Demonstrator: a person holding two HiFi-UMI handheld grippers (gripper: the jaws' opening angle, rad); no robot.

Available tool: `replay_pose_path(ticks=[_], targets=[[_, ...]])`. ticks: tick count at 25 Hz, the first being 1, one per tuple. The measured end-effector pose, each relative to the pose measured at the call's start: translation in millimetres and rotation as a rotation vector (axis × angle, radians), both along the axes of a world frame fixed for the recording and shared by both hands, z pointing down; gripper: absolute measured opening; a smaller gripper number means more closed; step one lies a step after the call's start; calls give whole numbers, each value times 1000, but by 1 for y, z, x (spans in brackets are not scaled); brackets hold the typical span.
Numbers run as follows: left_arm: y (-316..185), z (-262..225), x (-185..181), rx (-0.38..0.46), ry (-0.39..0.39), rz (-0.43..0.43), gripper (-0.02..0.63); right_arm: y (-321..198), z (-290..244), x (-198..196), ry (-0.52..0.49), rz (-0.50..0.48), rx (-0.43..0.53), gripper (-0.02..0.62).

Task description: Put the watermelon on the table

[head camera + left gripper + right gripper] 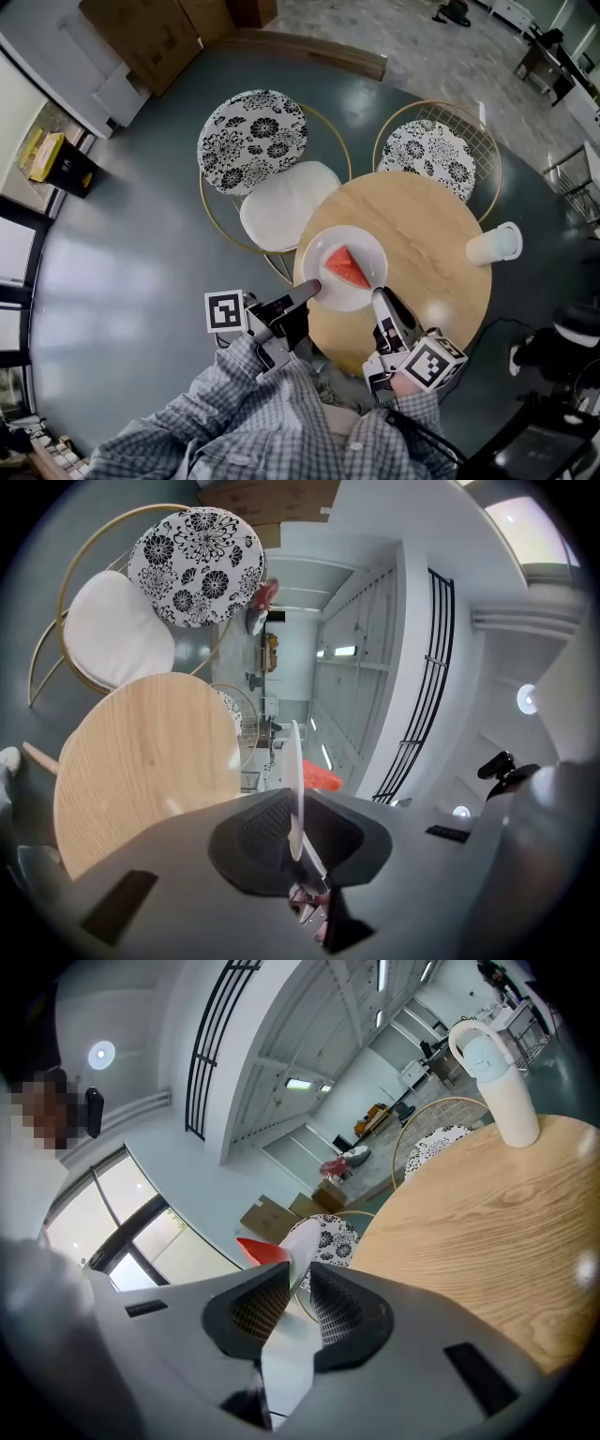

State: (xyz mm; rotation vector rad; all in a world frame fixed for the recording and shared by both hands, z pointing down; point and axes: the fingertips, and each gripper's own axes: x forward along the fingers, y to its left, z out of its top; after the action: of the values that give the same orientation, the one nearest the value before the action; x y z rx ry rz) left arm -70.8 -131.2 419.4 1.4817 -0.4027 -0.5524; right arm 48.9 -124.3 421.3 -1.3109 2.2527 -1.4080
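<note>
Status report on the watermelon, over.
Left gripper and right gripper shut on plate rim. Watermelon on plate, over table edge. Cup stands well aside.

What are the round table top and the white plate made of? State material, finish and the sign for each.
Round tan table top: likely wood or wood-look laminate, matte; visible grain lines. Round white plate: probably glazed ceramic, possibly melamine; smooth, thin, uniformly white.

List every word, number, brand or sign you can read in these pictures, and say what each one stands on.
No text can be read anywhere.
Marker cubes: black-and-white square patterns only, no letters or digits.
Yellow packet by the wall: any print is too small to read.
Cardboard boxes: no legible print.
</note>
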Motion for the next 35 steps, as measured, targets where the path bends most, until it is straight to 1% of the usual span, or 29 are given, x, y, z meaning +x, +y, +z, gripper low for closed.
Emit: replay_pose_path(ticks=[6, 12, 17, 21, 26, 31, 35], targets=[[-24, 19, -14, -28, 8, 37, 34, -20, 16, -14, 23, 34, -41, 77], [-41, 40, -19, -46, 1, 77, 34, -34, 38, -21, 34, 72, -95, 77], [-53, 54, -24, -52, -3, 91, 34, -44, 53, -27, 40, 88, -128, 77], [-54, 68, -23, -76, 8, 103, 34, -43, 67, -27, 50, 88, -162, 77], [-56, 87, -25, -99, -8, 112, 34, -44, 85, -29, 54, 77, -204, 77], [-55, 103, -28, -125, -14, 104, 34, -45, 103, -31, 46, 80, -244, 74], [-56, 117, -30, -146, -27, 95, 34, -47, 116, -33, 57, 65, -266, 74]])
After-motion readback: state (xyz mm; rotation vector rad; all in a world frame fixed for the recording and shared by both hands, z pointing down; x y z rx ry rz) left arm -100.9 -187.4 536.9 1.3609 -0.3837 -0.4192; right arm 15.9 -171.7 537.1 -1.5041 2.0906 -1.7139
